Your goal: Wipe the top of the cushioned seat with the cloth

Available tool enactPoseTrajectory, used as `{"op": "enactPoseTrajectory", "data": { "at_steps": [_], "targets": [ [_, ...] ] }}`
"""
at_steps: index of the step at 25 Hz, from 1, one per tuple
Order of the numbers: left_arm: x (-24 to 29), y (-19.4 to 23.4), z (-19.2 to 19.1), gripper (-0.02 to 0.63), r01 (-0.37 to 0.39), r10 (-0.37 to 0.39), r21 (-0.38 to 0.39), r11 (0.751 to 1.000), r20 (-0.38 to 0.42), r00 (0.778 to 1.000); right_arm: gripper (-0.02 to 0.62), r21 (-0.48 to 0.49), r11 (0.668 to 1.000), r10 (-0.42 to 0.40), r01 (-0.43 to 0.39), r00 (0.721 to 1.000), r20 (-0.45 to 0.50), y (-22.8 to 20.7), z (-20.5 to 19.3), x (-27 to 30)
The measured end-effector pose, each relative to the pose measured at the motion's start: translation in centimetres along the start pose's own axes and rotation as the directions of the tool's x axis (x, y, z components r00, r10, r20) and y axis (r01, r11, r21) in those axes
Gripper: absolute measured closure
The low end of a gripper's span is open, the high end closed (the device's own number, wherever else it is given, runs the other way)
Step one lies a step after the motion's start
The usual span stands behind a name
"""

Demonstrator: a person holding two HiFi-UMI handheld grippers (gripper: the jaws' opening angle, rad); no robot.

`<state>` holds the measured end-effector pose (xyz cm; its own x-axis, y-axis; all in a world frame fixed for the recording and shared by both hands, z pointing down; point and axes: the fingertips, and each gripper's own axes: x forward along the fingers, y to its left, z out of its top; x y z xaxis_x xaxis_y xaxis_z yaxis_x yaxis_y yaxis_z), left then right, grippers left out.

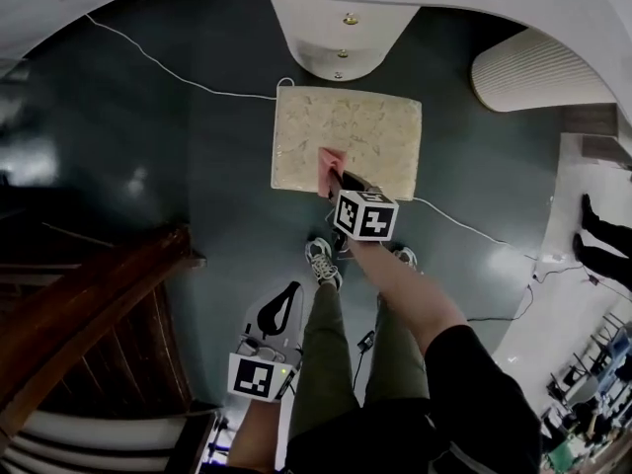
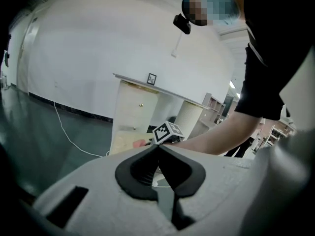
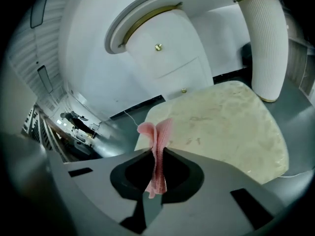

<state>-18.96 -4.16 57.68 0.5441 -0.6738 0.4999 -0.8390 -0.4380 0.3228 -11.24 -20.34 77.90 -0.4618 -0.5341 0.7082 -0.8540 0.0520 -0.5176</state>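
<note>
The cushioned seat [image 1: 346, 136] is a square cream pad on the dark floor, also seen in the right gripper view [image 3: 226, 127]. My right gripper [image 1: 341, 181] hangs over its near edge, shut on a pink cloth [image 1: 330, 166]. The cloth [image 3: 156, 141] stands pinched between the jaws, folded and sticking out past the tips. My left gripper [image 1: 281, 309] is held low by the person's left leg, away from the seat. In its own view its jaws [image 2: 158, 149] meet at the tips with nothing between them.
A white cabinet with gold knobs [image 1: 341, 33] stands just behind the seat. A ribbed white column [image 1: 533, 72] is at the back right. A white cable [image 1: 168, 67] runs across the floor to the seat's far left corner. Wooden stairs [image 1: 89, 304] rise at the left.
</note>
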Motion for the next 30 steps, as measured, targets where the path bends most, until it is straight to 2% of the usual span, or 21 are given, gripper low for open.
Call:
{"op": "enactPoseTrajectory", "data": {
  "at_steps": [7,13,21,30],
  "targets": [
    [-4.1,5.4,-1.9,0.589,-0.100,0.100,-0.037,0.994,-0.013,0.995,0.568,-0.073,0.995,0.063,-0.067,0.996,-0.058,8.0,-3.4,5.7],
    [-5.5,7.1,-2.4,0.589,-0.138,0.138,-0.059,0.989,0.001,0.990,0.569,-0.125,0.992,0.025,-0.035,0.996,-0.082,9.4,-4.0,7.8],
    [-3.6,5.2,-1.9,0.589,-0.091,0.092,-0.057,0.994,0.013,0.996,0.568,-0.152,0.988,-0.038,0.026,0.996,-0.080,4.7,-3.7,5.1],
    [0.7,-1.2,0.1,0.589,-0.007,0.007,-0.015,1.000,0.024,1.000,0.568,-0.090,0.976,-0.203,0.198,0.978,-0.050,-9.2,-1.8,-3.8]
  ]
}}
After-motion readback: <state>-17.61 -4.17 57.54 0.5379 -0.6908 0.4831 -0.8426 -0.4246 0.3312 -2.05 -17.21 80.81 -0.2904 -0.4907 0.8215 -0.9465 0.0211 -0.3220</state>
